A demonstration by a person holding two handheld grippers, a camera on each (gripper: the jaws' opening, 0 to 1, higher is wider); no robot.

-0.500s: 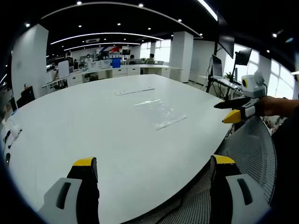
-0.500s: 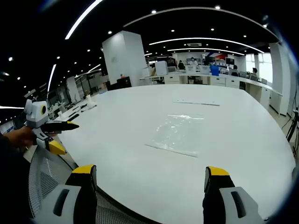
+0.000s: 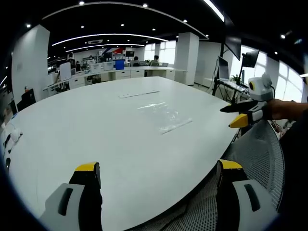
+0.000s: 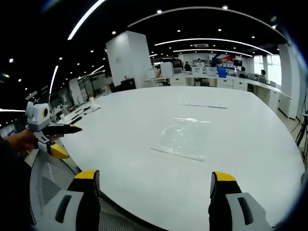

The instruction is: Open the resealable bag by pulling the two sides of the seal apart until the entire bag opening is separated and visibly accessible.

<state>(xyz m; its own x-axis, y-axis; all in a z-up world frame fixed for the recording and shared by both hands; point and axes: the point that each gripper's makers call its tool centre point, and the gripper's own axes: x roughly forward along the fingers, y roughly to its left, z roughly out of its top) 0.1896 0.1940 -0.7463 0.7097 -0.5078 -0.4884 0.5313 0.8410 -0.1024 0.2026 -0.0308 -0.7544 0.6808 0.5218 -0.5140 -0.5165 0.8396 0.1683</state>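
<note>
A clear resealable bag (image 3: 163, 114) lies flat on the big white table (image 3: 96, 130), its seal strip toward the near edge; in the right gripper view the bag (image 4: 183, 137) sits mid-table. My left gripper (image 3: 156, 175) stands open over the table's near edge, well short of the bag. My right gripper (image 4: 153, 185) is open too, near the table edge. The right gripper (image 3: 243, 113) enters the left gripper view from the right, held by a hand. The left gripper (image 4: 55, 139) comes in at the left of the right gripper view.
A thin white strip (image 3: 138, 94) lies on the table beyond the bag. A mesh chair back (image 3: 260, 154) stands by the table edge on the right. Desks, monitors and people fill the far office background.
</note>
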